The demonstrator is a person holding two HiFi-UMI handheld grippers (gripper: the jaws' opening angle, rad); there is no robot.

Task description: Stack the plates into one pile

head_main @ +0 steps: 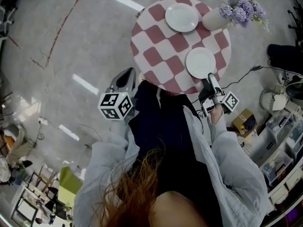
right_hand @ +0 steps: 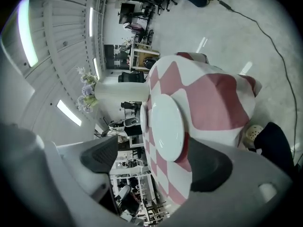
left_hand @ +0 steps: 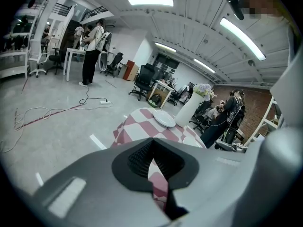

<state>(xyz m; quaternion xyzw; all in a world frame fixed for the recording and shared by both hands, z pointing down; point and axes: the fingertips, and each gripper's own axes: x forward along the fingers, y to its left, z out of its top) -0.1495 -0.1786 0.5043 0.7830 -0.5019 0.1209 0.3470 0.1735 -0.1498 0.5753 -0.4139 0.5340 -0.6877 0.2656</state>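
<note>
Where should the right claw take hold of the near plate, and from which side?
Grip the near plate by its rim closest to the person, coming in low from the table edge. It lies flat and thin near that edge, so only the slightly raised rim offers a hold. The right claw stands open at that side.

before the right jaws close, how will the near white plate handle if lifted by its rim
The near plate looks glossy, so probably stiff but slippery between the jaws. It lies flat and shallow on the checked cloth, so unlikely to roll; held by one rim it may droop. Likely ceramic, so breakable.
</note>
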